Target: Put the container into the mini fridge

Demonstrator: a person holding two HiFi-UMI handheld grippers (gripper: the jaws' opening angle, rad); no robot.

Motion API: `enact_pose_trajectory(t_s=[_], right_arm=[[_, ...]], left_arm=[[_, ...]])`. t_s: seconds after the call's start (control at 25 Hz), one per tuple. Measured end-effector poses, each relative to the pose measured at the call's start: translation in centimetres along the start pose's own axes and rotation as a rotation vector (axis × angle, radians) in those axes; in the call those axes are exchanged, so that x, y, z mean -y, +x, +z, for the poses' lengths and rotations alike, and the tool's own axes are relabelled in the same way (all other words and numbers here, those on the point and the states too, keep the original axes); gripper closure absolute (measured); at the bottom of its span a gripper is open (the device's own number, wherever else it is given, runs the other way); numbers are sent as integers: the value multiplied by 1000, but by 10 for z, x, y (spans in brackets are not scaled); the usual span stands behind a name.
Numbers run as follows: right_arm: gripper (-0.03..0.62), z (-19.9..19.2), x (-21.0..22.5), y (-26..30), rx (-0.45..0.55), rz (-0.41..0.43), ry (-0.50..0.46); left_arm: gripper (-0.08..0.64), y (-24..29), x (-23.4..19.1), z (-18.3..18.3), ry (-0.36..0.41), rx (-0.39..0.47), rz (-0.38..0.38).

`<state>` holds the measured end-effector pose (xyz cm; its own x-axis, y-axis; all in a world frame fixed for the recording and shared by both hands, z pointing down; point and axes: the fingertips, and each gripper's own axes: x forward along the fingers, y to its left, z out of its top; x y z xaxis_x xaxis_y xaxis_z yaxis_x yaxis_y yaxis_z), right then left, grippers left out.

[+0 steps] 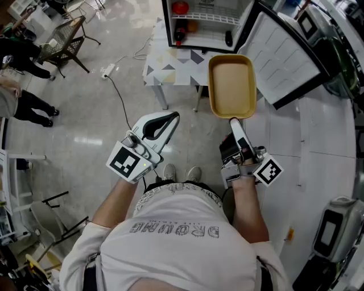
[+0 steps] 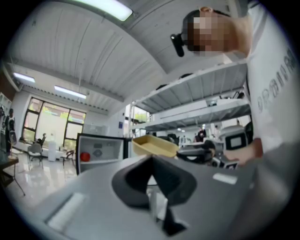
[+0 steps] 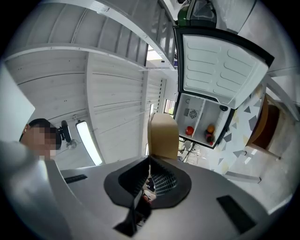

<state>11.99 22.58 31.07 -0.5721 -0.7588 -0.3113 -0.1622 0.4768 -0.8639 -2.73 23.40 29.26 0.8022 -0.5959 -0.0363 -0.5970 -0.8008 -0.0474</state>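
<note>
A shallow yellow container (image 1: 232, 85) hangs in the air in front of me, and my right gripper (image 1: 234, 121) is shut on its near rim. In the right gripper view the container (image 3: 163, 136) stands up just past the jaws (image 3: 150, 161). The mini fridge (image 1: 205, 23) stands open on a patterned table (image 1: 170, 65), its door (image 1: 284, 57) swung to the right. Inside it are a red item (image 1: 180, 7) and an orange one (image 1: 192, 26). My left gripper (image 1: 172, 117) is shut on nothing, to the left of the container and lower. The left gripper view shows the container (image 2: 154, 145) and the fridge (image 2: 101, 152).
A cable (image 1: 116, 88) runs over the shiny floor at the left. A chair (image 1: 65, 40) and a person's legs (image 1: 25, 105) are at the far left. A white counter (image 1: 318, 153) with a grey machine (image 1: 335, 227) lies along the right.
</note>
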Motion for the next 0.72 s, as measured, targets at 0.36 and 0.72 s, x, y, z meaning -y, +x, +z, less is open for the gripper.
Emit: enact_pose_trajectory(t_s=[0.36,0.72], right_arm=[[581,22,9,-4,7,14,1],[581,41,15,-11,4,35,5]], left_arm=[[552,25,7,1,24,0,-4],[552,45,14,-1,39,-4,4]])
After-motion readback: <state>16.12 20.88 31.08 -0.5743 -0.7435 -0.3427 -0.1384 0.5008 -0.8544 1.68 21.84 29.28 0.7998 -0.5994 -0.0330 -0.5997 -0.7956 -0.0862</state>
